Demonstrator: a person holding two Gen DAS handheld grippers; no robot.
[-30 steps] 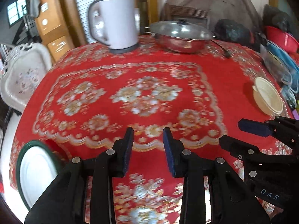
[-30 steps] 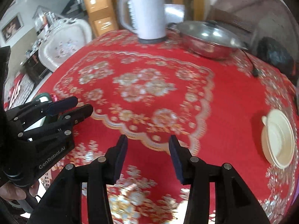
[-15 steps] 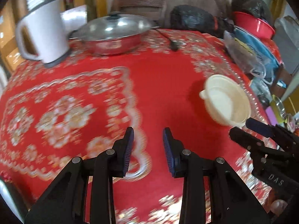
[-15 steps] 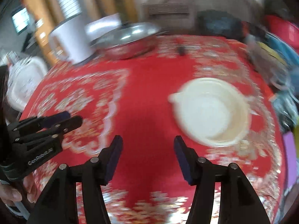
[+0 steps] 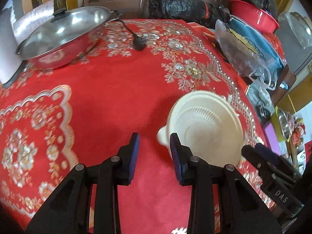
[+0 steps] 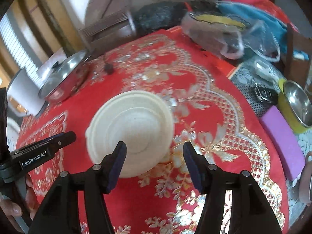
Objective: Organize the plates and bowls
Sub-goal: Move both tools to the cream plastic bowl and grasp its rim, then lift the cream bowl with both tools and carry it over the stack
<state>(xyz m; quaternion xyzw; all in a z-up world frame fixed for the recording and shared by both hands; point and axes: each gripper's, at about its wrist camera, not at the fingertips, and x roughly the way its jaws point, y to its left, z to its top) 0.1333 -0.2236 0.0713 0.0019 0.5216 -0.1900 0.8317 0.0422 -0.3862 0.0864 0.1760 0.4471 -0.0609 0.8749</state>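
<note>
Flanking one cream bowl [image 5: 206, 124] on the red cloth [image 5: 109, 89], two grippers, left [image 5: 154, 152] and right [image 6: 154, 158], gape empty.

Open red tablecloth [image 5: 120, 89] lies left of and behind the cream bowl [image 5: 206, 124], allowing approach. A lidded steel pan [image 5: 62, 35] and its loose plug [image 5: 139, 44] block the far left; plastic bags [image 5: 245, 52] crowd the right edge beside the bowl.
</note>
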